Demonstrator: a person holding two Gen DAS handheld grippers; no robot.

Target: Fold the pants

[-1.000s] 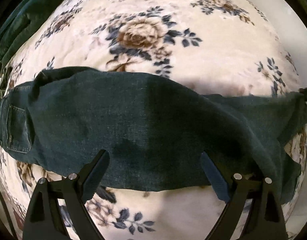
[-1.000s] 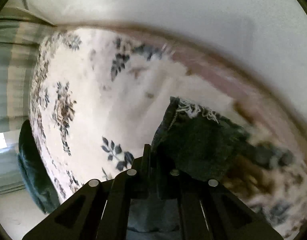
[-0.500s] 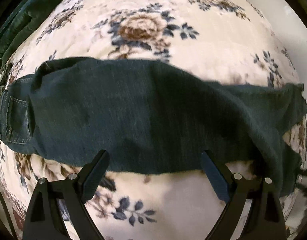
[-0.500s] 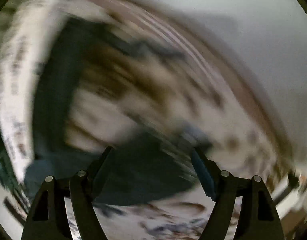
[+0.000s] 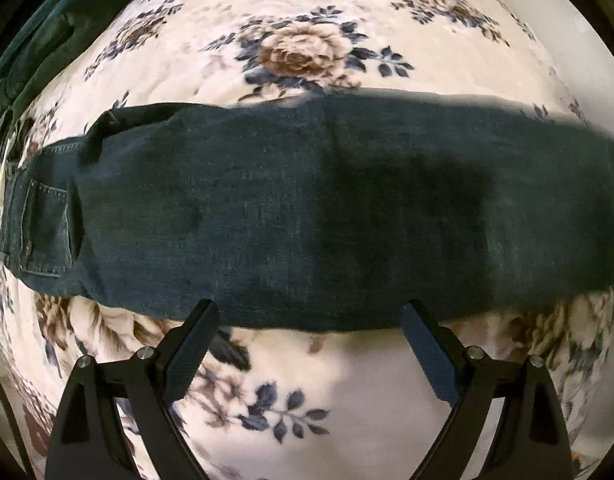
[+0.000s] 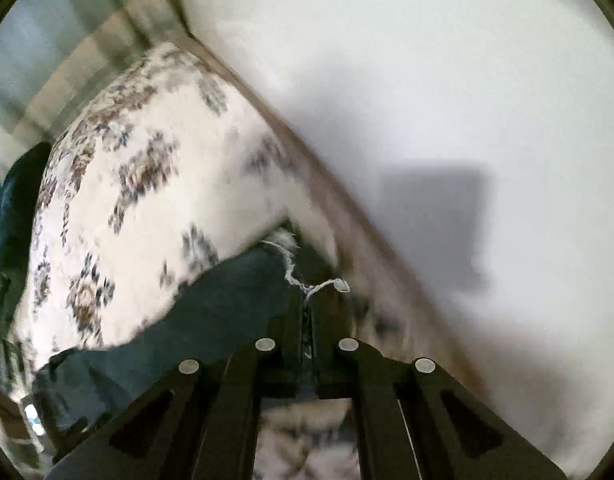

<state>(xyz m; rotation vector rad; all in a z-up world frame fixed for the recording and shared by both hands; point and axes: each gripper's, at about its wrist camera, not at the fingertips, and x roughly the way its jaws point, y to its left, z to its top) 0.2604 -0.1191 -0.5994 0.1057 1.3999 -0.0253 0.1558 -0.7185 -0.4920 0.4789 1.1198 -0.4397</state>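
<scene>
Dark blue-green jeans (image 5: 267, 208) lie stretched across the floral blanket (image 5: 299, 368), with the back pocket (image 5: 43, 232) at the left end. My left gripper (image 5: 309, 314) hovers pointing down over the jeans' near edge, open wide, with nothing gripped. In the right wrist view the leg end of the jeans (image 6: 227, 312) rises off the blanket to my right gripper (image 6: 307, 300). Its jaws are closing and stand pressed together on the frayed hem, and white threads (image 6: 307, 286) stick out at the tips.
Another dark green garment (image 5: 39, 32) lies at the blanket's far left edge and shows again as the dark garment (image 6: 11, 208) in the right wrist view. A white wall (image 6: 427, 80) runs close along the bed (image 6: 147, 200) on the right.
The right gripper opened, shut again on the hem and rose, rolling as it went. The jeans' right end, crumpled before, now runs out straight. The left gripper stays open.
</scene>
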